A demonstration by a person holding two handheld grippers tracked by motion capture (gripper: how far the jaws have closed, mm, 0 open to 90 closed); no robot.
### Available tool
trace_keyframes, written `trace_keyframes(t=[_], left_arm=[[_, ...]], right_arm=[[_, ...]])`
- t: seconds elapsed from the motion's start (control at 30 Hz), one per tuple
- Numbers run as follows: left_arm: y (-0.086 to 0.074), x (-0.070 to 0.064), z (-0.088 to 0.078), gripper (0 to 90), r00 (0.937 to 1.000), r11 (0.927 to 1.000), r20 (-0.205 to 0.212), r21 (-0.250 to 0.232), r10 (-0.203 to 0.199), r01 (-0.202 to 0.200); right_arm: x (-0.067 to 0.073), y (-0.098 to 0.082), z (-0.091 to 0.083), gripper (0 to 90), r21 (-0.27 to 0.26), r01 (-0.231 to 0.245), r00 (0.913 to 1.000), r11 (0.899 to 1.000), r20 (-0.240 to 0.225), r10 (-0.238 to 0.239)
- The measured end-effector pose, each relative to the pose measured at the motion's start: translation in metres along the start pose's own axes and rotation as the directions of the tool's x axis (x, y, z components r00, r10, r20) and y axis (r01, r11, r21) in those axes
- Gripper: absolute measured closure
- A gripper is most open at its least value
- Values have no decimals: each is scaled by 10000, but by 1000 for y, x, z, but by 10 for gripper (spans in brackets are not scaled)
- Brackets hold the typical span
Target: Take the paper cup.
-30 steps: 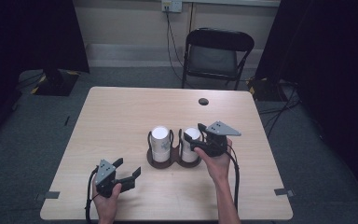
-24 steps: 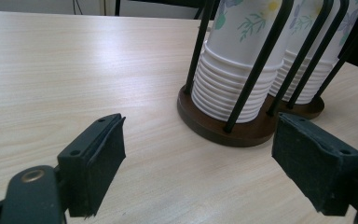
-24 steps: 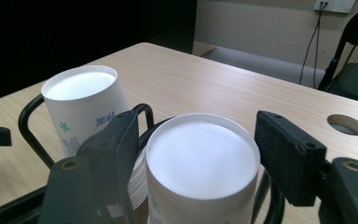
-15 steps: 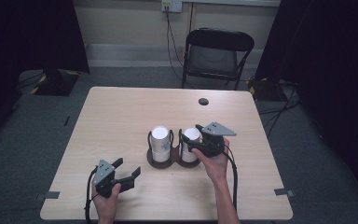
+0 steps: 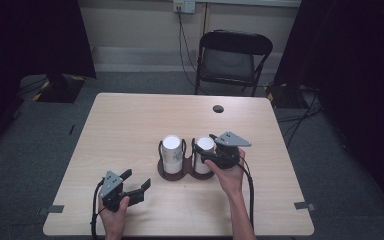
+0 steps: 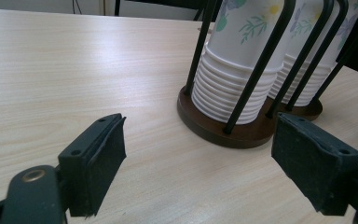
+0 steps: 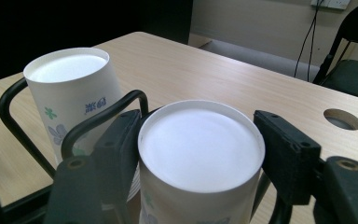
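Stacks of white floral paper cups [image 5: 171, 152] in dark two-ring wire holder [image 5: 166, 172], table centre | right gripper [image 7: 200, 149] jaws flank right stack [image 7: 200, 154], contact unclear | left gripper [image 6: 209, 163] released, near-left | light, crushable: grip top cup's wall gently

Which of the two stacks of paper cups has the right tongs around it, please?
The right-hand stack, nearer the table's cable hole: the right tongs straddle its top cup. The left stack stands free.
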State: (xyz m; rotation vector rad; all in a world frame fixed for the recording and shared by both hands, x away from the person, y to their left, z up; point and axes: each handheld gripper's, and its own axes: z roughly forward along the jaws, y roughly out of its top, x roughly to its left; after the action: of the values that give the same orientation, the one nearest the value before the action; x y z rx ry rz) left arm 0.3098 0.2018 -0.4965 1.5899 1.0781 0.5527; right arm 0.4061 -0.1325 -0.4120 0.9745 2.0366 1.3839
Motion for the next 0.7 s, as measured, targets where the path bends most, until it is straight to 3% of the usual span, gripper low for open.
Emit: trace_keyframes(t=[0.43,0.7], left_arm=[[0,0,0,171,10000,10000,-42,66,53,-53],[0,0,0,172,10000,10000,-27,15,21,-21]], right_arm=[[-6,7,-4,365,-424,-407,9990,9983,-197,399],[-8,11,-5,369,-600,-506,9987,9969,-67,503]])
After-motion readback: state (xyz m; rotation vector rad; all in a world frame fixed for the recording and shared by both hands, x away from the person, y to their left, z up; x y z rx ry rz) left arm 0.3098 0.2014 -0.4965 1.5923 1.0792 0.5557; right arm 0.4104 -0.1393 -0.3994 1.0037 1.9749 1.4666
